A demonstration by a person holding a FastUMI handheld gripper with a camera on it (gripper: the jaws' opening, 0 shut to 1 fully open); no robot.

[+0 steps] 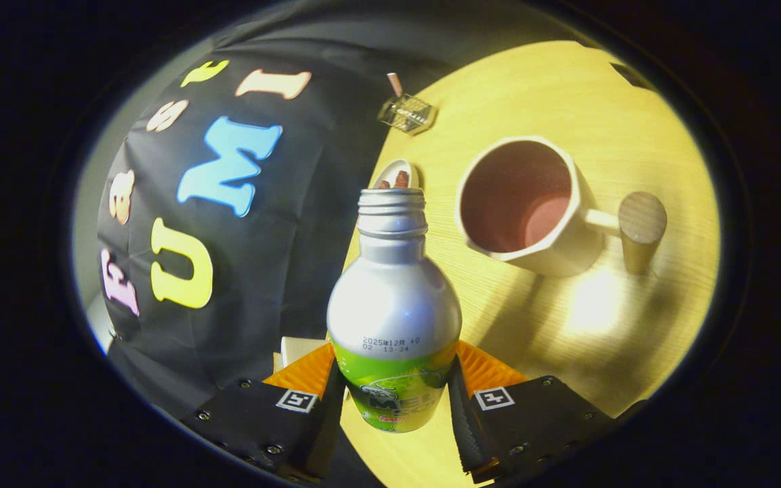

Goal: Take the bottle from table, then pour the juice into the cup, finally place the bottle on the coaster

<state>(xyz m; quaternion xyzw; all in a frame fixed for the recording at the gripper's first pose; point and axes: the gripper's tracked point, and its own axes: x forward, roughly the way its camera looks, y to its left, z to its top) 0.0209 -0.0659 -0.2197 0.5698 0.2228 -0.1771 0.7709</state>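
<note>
A silver bottle [393, 305] with a green label and an open threaded neck sits between my two fingers, and my gripper [396, 379] is shut on its lower body. The view is rolled, so the bottle is tipped with its mouth pointing toward the table's far side. Beyond and to the right of the bottle's neck stands a white faceted cup [526, 207] with a wooden knob handle [641, 227]; its inside looks dark pinkish. The cup stands apart from the bottle's mouth. Whether juice is flowing cannot be seen.
The light wooden table [567, 325] runs under the cup. A small white dish [398, 175] with brown pieces lies just past the bottle's mouth. A clear glass holder [407, 112] with a stick stands at the table's far edge. Black cloth wall is to the left.
</note>
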